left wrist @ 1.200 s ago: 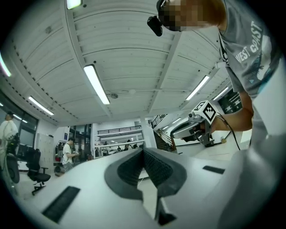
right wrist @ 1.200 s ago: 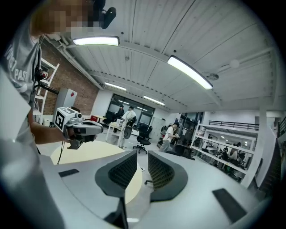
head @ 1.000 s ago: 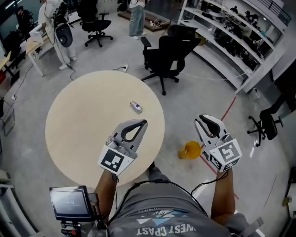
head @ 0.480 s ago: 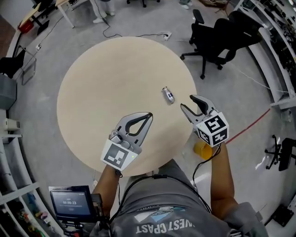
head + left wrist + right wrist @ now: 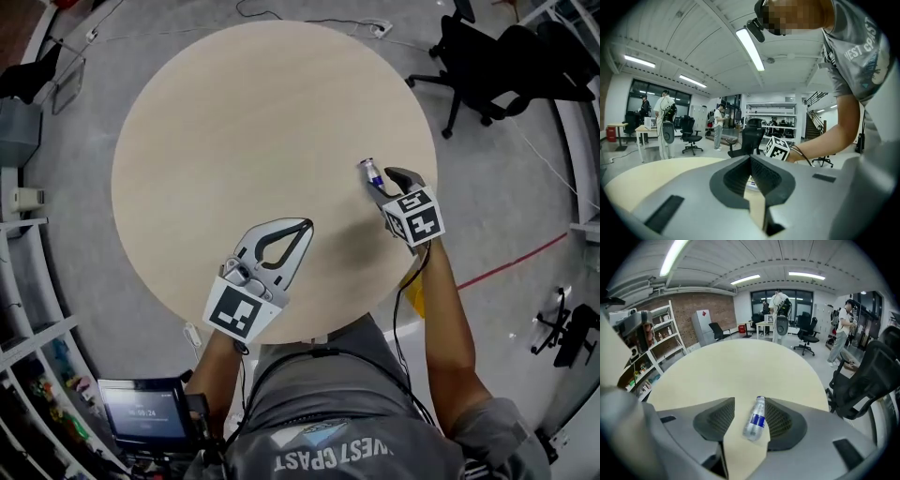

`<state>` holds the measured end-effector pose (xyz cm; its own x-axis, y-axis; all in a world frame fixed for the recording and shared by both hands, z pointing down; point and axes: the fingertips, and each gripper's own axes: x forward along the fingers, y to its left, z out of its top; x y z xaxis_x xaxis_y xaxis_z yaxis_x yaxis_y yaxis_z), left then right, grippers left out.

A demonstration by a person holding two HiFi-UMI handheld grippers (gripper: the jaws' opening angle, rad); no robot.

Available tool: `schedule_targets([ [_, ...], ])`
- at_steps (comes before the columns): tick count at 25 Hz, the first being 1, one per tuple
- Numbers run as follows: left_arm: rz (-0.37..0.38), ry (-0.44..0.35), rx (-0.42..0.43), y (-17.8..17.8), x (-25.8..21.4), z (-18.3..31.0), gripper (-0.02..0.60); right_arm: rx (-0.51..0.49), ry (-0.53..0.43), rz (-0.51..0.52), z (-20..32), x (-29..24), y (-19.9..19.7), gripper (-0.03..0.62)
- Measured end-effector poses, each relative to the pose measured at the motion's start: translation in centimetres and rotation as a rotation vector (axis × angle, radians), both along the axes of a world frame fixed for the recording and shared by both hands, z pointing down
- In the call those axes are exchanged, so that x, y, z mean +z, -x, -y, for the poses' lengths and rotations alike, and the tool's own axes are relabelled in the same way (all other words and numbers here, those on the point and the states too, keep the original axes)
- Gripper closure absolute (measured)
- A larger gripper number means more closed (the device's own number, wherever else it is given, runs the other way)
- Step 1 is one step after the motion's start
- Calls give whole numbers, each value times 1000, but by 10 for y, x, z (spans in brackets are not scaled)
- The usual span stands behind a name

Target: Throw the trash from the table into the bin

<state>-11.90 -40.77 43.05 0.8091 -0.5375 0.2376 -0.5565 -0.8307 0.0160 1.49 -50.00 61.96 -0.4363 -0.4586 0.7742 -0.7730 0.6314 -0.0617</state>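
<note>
Looks along the shut left gripper (image 5: 751,159), tips meeting above the table (image 5: 647,173). Past them, shows the right gripper (image 5: 777,147) by its marker cube, on an arm (image 5: 834,136), beside a chair (image 5: 752,135).

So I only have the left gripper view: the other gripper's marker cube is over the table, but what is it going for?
Observer: A small clear bottle with a blue label, lying on its side on the round table.
Operator: Gripped yet?
Observer: No. The right gripper has just been opening its jaws; the bottle lies between them, not pinched.
Operator: Any bin nearby?
Observer: Only a yellow object on the floor by the table's edge, mostly hidden behind the right arm.
</note>
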Motion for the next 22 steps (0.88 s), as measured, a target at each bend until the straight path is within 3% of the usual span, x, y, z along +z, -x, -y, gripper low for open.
schedule_targets([
  [7, 37, 50, -21, 11, 23, 9, 541, 8, 102, -102, 18, 66, -4, 416],
  [22, 30, 40, -28, 20, 24, -4, 541, 68, 124, -78, 30, 89, 3, 411],
])
